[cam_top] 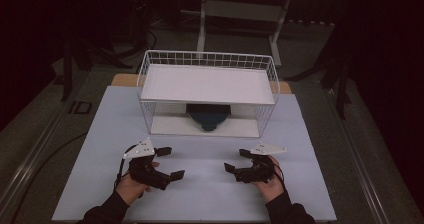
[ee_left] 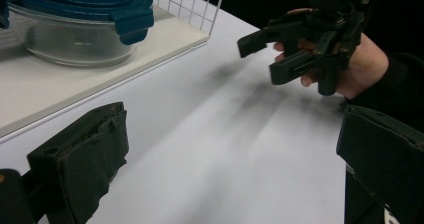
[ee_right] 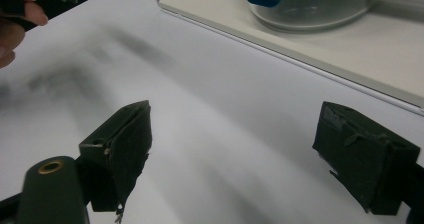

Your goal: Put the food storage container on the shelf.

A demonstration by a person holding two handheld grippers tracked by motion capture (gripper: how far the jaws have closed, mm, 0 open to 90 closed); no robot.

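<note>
Both grippers rest low on the white table (cam_top: 200, 194), jaws spread wide, nothing between them. Left gripper (cam_top: 167, 163) sits at 7 o'clock of the table, right gripper (cam_top: 239, 161) at 5 o'clock, tips turned toward each other with bare table between.

Step in hand, as judged: reach toward the container (cam_top: 208, 116), which stands at 12 o'clock on the lower shelf of the white wire rack (cam_top: 150, 69).

To do it well: keep jaws wide, go in low under the upper shelf (cam_top: 207, 84), approach from both sides, avoid the wire ends.

Container: clear glass bowl (ee_left: 75, 39), round, with a dark blue clip-on lid (ee_left: 100, 6). Glass looks slippery, so grip at the lid rim or clips.
</note>
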